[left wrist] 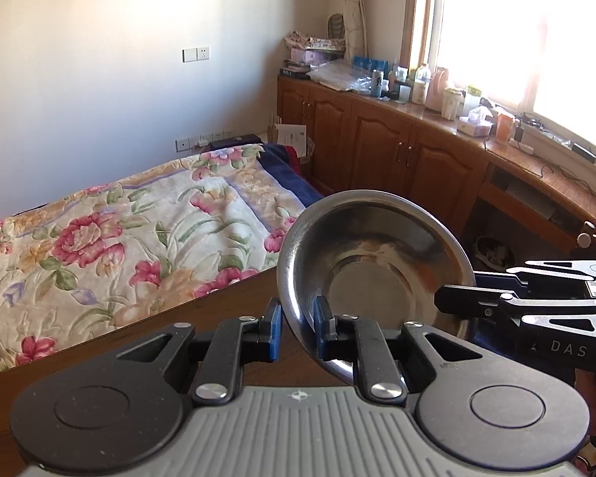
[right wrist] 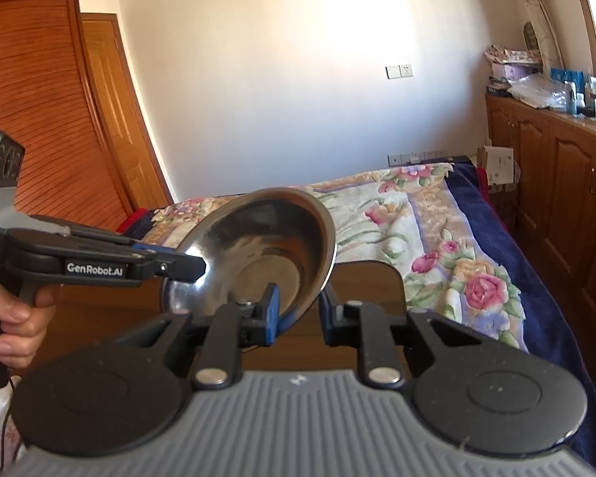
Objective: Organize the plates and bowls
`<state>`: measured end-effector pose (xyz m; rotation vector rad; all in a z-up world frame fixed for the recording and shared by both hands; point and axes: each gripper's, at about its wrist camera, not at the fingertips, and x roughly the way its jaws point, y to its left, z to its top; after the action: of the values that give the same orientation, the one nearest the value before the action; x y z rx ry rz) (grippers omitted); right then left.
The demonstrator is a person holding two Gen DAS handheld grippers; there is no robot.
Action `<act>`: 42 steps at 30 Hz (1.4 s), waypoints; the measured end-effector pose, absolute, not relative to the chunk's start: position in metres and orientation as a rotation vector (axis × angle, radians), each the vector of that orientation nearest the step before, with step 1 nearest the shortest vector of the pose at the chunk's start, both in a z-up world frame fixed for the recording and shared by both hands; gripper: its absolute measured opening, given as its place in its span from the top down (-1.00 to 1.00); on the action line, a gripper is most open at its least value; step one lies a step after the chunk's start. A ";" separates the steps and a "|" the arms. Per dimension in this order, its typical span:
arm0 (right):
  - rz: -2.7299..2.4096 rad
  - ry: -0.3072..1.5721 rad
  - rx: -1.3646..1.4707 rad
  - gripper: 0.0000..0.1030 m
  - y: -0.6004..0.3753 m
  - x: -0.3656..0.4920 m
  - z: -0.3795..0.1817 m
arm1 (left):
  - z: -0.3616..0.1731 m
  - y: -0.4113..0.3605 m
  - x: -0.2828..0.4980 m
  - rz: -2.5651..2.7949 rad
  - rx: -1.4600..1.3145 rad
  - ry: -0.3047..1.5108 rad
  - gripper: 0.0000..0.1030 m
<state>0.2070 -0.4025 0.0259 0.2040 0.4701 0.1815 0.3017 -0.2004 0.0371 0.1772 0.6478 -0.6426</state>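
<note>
Filling the background of both views, the bed (left wrist: 111, 234) under its quilted floral bedspread is the largest thing you face, soft and puckered, edged in dark blue. Beyond it, your left wrist view alone shows the long run of panelled wooden cabinets (left wrist: 377, 139) with a cluttered glossy top below the bright window; your right wrist view alone shows the slatted wooden wardrobe door (right wrist: 39, 119) and your hand (right wrist: 20, 318) around the other tool's handle. Nearer, the dark wooden table (left wrist: 234, 310) lies just under the tools. Above it hangs the stainless steel bowl (left wrist: 373, 254), round, shallow and mirror-bright, tilted steeply with its hollow toward you. Your left gripper (left wrist: 298, 326) is clamped tight on the bowl's rim, blue pads on either face of the thin metal wall. Your right gripper (right wrist: 298, 310) pinches the opposite rim the same way, one pad inside and one outside, so you hold the bowl from two sides, clear of the table.
</note>
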 end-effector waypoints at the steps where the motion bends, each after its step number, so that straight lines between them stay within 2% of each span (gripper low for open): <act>1: 0.184 0.468 0.198 0.55 -0.401 0.206 0.027 | 0.038 -0.198 0.299 -0.642 0.176 0.644 0.64; 21: 0.215 0.429 0.167 0.55 -0.372 0.164 0.049 | 0.059 -0.157 0.237 -0.635 0.171 0.574 0.64; 42: 0.285 0.470 0.115 0.55 -0.319 0.126 0.039 | 0.027 -0.098 0.181 -0.595 0.141 0.592 0.63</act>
<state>0.1256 -0.3185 0.0389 0.1153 0.4704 0.2849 0.1809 -0.0976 0.0269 0.1411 0.5918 -0.5955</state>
